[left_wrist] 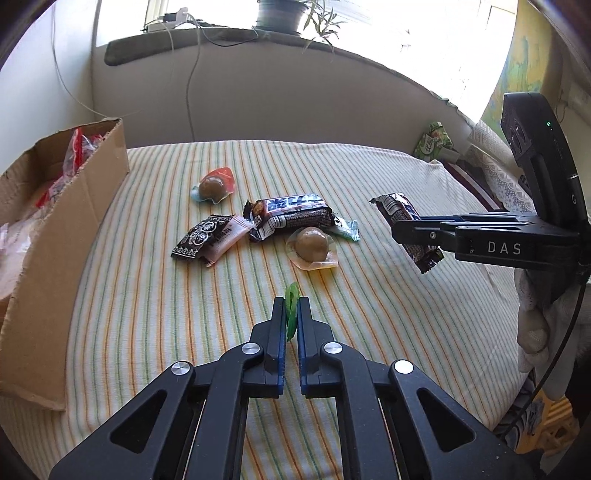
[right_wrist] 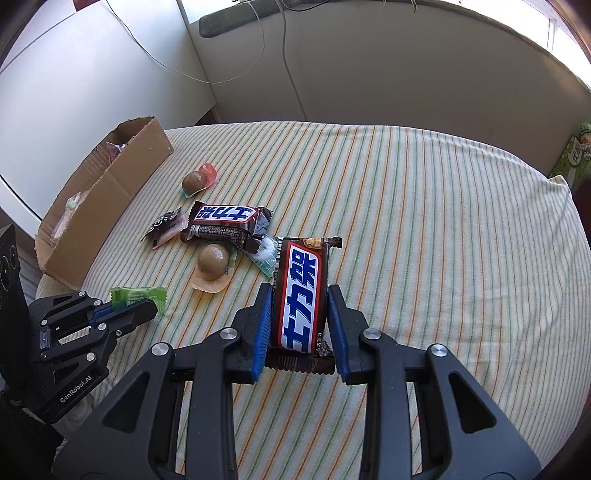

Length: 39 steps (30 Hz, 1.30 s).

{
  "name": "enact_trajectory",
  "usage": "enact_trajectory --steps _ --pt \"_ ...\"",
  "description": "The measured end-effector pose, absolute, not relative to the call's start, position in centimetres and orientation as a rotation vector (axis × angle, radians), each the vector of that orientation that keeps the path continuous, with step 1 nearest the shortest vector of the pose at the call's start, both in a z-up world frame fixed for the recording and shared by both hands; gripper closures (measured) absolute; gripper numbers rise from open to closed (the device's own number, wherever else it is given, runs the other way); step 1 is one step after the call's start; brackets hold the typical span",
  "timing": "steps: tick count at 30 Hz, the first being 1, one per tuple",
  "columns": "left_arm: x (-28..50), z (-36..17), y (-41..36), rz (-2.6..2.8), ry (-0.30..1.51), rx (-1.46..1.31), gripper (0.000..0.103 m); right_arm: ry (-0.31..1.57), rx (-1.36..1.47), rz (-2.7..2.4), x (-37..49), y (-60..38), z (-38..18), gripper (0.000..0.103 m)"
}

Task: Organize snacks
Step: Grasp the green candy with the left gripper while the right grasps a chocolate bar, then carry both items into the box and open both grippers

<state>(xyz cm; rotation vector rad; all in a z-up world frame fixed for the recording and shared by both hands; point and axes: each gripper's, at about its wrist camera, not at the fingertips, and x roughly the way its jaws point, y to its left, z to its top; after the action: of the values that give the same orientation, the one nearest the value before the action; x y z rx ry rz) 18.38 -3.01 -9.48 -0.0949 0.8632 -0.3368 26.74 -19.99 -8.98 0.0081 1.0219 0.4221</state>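
Grippers both clamped — left gripper (left_wrist: 291, 317) on green candy (right_wrist: 138, 297), right gripper (right_wrist: 299, 314) on chocolate bar (right_wrist: 301, 291).

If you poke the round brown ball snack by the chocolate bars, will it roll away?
Probably not far. The ball snack sits in a flat-edged clear wrapper that should act as a brake. The striped cloth looks soft, so likely slows it. It might wobble or slide instead.

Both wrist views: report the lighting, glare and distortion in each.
Left wrist view: the window is blown out to white behind the potted plant; the fisheye bends the striped cloth and darkens the corners. Right wrist view: even daylight, glossy sheen on the chocolate bar, cloth stripes curving the same way, everything sharp.
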Motion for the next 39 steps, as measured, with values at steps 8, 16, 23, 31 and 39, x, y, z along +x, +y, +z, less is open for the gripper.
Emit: enact_trajectory --steps 8,16,23,31,39 --pt "17.8 -7.2 -0.4 -0.288 0.791 -0.133 0.099 0.965 -0.009 0.446 26.4 -19.0 -6.5 0.073" --pt "16.3 -5.1 3.6 -0.217 0.719 -0.169 0.099 0.918 -0.045 0.501 26.1 -15.9 -4.4 0.073" --pt "15.3 -3.9 7.4 -0.137 0.681 -0.183 0.099 0.894 -0.080 0.578 25.6 -12.1 -3.0 0.073" --pt "14.7 -3.2 11.9 -0.040 0.648 -0.197 0.099 0.864 -0.114 0.677 24.4 -6.8 -1.8 0.073" --pt "14.5 -3.1 15.6 0.038 0.630 -0.212 0.099 0.850 -0.131 0.760 23.5 -2.1 -1.3 0.073"
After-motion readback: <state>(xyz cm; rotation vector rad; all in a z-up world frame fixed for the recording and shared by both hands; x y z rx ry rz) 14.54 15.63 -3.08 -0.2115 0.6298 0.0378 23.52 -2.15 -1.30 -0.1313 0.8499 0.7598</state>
